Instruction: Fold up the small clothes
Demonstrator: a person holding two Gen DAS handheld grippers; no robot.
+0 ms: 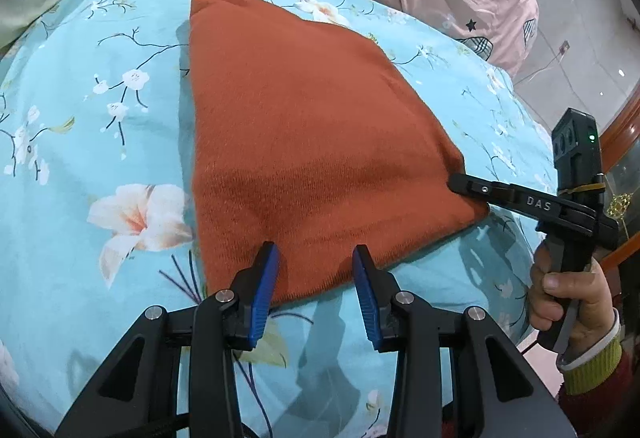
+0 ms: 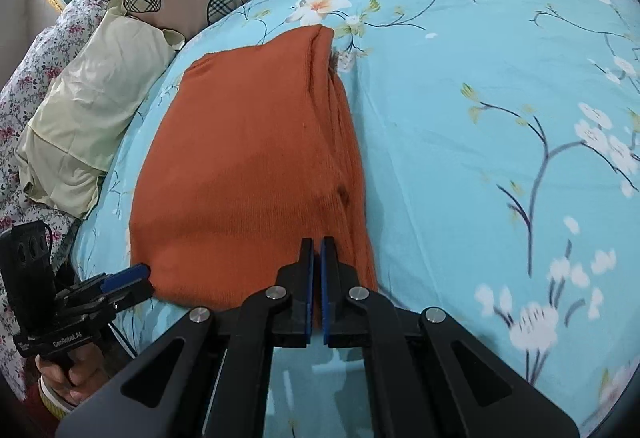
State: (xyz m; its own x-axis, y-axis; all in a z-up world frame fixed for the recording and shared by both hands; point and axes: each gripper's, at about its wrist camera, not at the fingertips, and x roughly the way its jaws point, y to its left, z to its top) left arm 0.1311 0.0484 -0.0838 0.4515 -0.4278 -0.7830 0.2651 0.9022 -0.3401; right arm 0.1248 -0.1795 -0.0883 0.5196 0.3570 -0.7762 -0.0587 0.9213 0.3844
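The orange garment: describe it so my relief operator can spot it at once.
Find the light blue floral bedspread. On it lies the orange garment, a folded knit, its near corner pinched in the right gripper. It is the only plain, unpatterned rust-orange item there.

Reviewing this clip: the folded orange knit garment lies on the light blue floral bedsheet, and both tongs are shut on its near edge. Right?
Not quite. Only the right tongs are shut on the folded orange knit garment, at its near corner, as the right wrist view shows. The left tongs stand open at the near edge, as the left wrist view shows. The garment does lie on the light blue floral bedsheet.
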